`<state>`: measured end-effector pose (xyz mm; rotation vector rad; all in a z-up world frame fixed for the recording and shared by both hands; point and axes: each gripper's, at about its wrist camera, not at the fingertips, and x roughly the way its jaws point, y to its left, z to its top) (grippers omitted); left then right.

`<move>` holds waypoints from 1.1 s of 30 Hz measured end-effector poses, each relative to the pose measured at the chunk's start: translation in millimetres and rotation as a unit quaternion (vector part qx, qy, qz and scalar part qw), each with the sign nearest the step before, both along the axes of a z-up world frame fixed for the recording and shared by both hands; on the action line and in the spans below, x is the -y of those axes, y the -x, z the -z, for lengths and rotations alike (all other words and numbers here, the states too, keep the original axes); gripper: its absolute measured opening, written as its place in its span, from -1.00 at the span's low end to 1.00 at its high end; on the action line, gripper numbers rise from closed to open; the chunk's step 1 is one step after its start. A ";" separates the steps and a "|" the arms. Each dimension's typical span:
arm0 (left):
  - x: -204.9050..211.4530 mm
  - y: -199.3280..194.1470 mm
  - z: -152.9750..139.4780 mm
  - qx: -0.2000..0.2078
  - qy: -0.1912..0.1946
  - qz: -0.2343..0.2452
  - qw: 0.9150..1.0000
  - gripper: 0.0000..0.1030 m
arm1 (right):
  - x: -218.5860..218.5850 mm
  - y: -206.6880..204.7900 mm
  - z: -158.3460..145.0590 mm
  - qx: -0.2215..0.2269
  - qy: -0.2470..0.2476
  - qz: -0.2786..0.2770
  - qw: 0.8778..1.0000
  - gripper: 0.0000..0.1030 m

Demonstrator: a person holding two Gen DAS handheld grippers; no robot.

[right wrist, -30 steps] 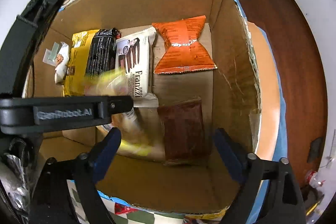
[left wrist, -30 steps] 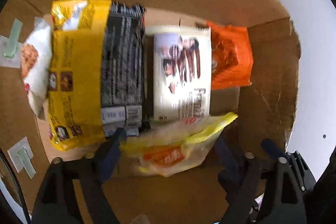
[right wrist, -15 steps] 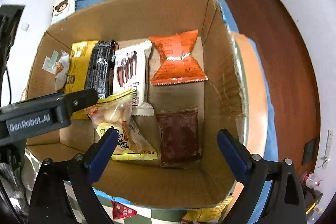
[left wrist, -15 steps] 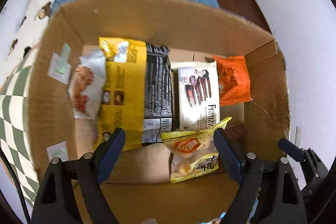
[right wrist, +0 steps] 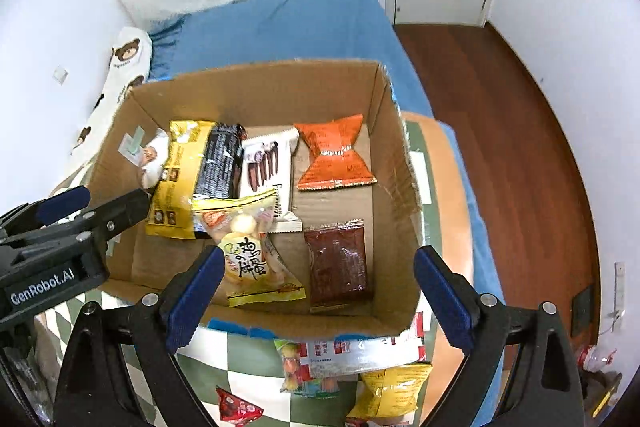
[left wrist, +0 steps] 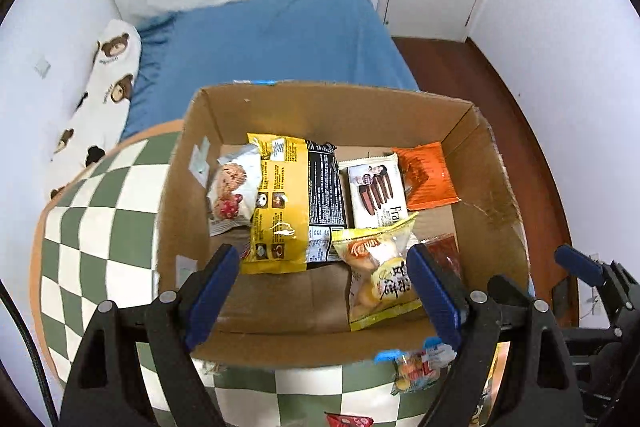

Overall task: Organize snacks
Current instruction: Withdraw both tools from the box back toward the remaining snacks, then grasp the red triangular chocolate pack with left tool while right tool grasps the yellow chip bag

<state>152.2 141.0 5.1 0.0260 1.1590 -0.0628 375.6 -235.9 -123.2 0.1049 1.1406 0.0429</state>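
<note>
A cardboard box (left wrist: pixel 492 195) sits on a green-and-white checkered counter (left wrist: pixel 100 227), with a blue bed (left wrist: pixel 280 39) behind it. Inside, from left to right along the far row, lie a white cookie packet (left wrist: pixel 230 195), a yellow-and-black bag (left wrist: pixel 292 203), a white chocolate-biscuit pack (left wrist: pixel 376 189) and an orange pouch (left wrist: pixel 428 177). In front of these, a yellow snack bag (left wrist: pixel 380 275) rests partly on the white pack, and a dark red packet (right wrist: pixel 338 261) lies flat just beside it, near the box's right wall.

The left claw (left wrist: pixel 326 291) hangs above the near edge of the box with its jaws apart and nothing between the pads. The right claw (right wrist: pixel 318 301) also hangs over the near edge; its jaws have just been opening and now stand wide, empty.

On the counter in front of the box lie more snacks: a clear fruit-candy pack (right wrist: pixel 308 363), a small red triangular packet (right wrist: pixel 238 407) and a yellow crisp bag (right wrist: pixel 390 391).
</note>
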 end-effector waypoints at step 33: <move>6.5 137.7 72.8 -0.089 0.002 -0.008 0.996 0.66 | 60.9 124.1 81.0 -0.100 -0.072 0.079 0.989 0.89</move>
